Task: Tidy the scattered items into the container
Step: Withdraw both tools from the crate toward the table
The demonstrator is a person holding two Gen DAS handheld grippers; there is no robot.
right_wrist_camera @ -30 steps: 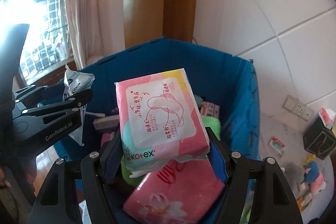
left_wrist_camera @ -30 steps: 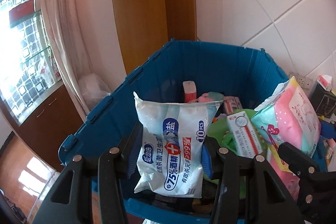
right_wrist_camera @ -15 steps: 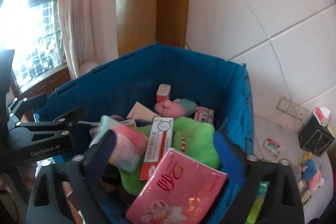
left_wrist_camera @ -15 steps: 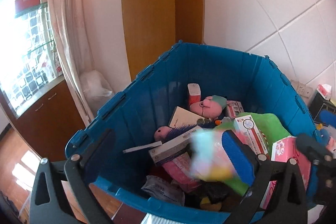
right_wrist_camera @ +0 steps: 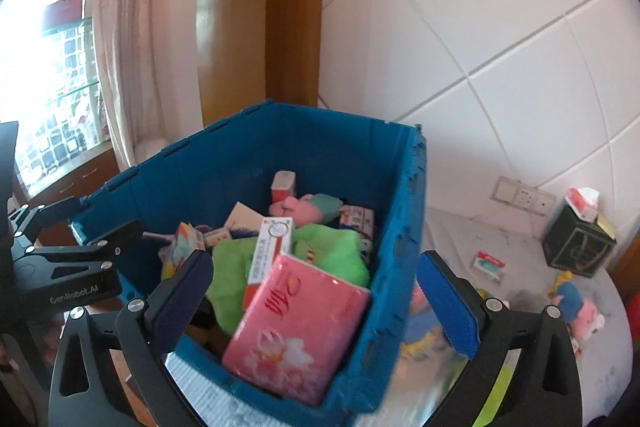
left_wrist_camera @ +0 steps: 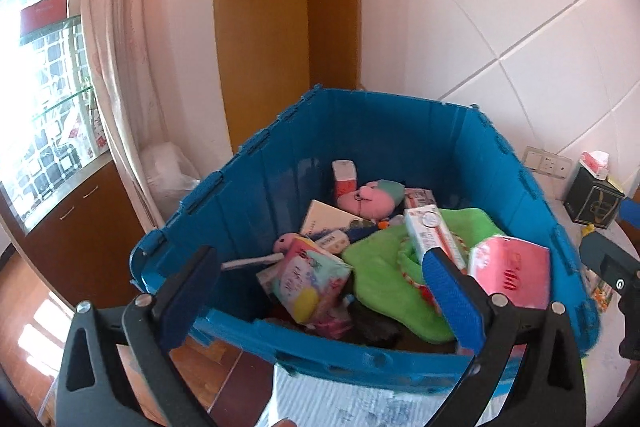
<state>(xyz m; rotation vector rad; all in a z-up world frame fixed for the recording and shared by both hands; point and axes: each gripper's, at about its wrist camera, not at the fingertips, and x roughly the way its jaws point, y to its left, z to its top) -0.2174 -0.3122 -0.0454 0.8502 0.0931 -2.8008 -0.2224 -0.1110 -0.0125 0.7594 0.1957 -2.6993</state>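
Note:
The blue crate (left_wrist_camera: pixel 400 139) (right_wrist_camera: pixel 320 147) holds a heap of items. Among them are a green plush (left_wrist_camera: pixel 384 275) (right_wrist_camera: pixel 332 251), a pink pig toy (left_wrist_camera: pixel 368 199), a toothpaste box (left_wrist_camera: pixel 432 231) and a pink tissue pack (left_wrist_camera: pixel 512 275) (right_wrist_camera: pixel 296 327). A pink and green pad pack (left_wrist_camera: pixel 312 279) (right_wrist_camera: pixel 186 241) lies near the crate's left front. My left gripper (left_wrist_camera: pixel 320 275) hangs open over the near rim, nothing between its pads. Over the crate's right front corner my right gripper (right_wrist_camera: pixel 316 267) is open and empty too. The wipes pack is not clearly visible.
On the white tabletop to the right stand a black tissue box (right_wrist_camera: pixel 580 243), a small packet (right_wrist_camera: pixel 488 265) and several plush toys (right_wrist_camera: pixel 576 307). A wall socket (right_wrist_camera: pixel 524 197) sits on the tiled wall. Curtain, window and wooden floor lie left of the crate.
Both grippers went from shut to wide open. The left let go of the wipes pack, the right of the pad pack, and both fell into the crate. Both grippers drew back.

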